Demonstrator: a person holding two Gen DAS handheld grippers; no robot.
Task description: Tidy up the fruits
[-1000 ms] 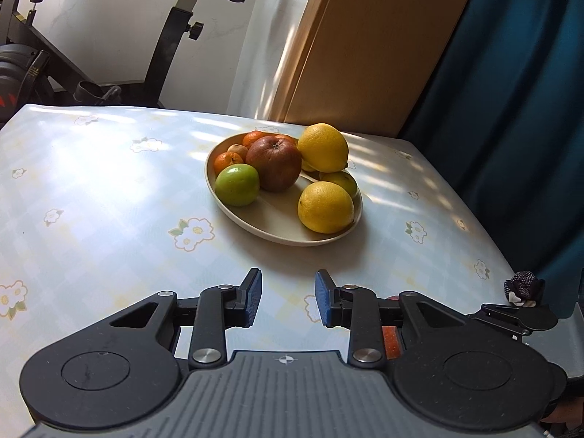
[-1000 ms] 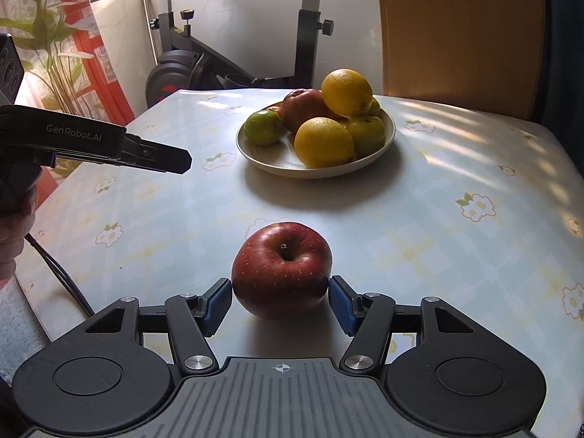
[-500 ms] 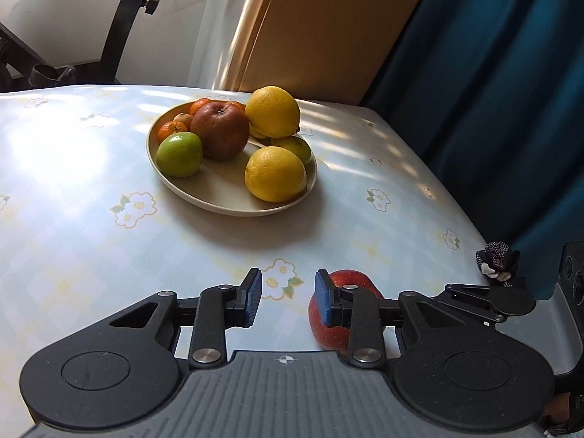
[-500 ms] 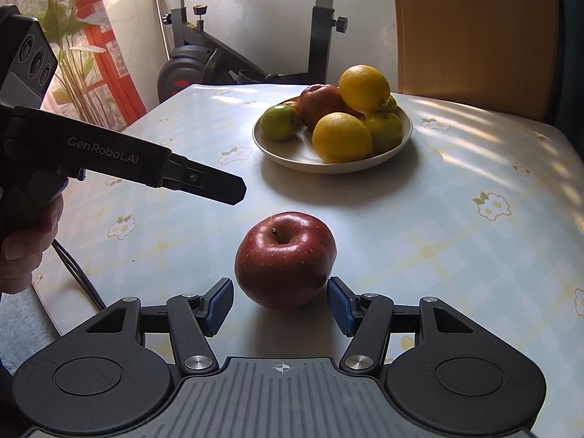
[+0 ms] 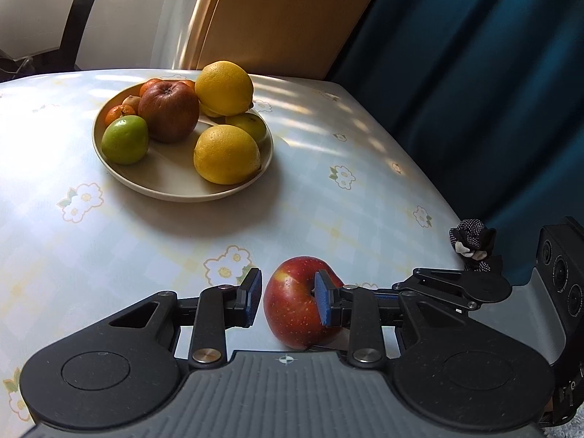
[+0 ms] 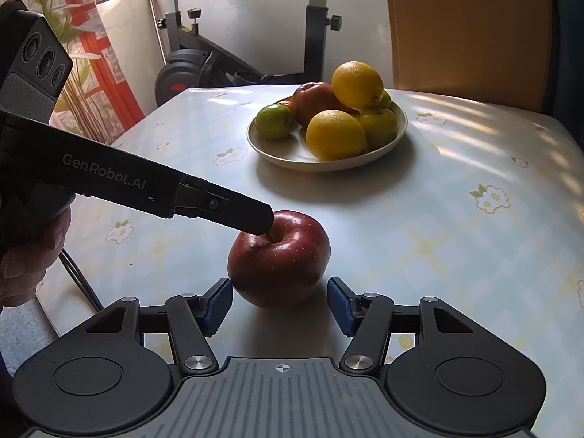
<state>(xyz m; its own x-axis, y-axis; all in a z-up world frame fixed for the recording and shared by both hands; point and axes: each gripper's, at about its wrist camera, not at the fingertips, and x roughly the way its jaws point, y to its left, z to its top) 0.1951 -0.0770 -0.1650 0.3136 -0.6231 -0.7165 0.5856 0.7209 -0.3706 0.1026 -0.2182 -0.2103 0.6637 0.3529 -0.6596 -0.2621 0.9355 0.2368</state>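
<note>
Red apple (image 6: pixel 279 259) sits on the flowered tablecloth (image 6: pixel 456 226) near the table's front edge, well apart from the plate (image 6: pixel 396 137) of fruit toward the far side. The right gripper (image 6: pixel 280 304) stands just before it, jaws released, blue pads to either side of the fruit and clear of its skin. The left gripper (image 5: pixel 288 301) reaches in from the left side; its jaws are nearly clenched with nothing between them, and in the right wrist view its tip lies over the apple's stem dimple, though whether it touches cannot be told. Bare cloth lies open between apple and plate and off to the right, up to the table's edge. On the plate lie two lemons (image 6: pixel 335 135), a darker apple (image 6: pixel 314 100), green fruits (image 6: pixel 273 121) and small oranges (image 5: pixel 118 113), stacked close. A wooden chair back (image 6: pixel 471 29) rises behind the table; an exercise bike (image 6: pixel 204 54) stands at the far left corner. The left gripper's side reads "GenRobot.AI"
</note>
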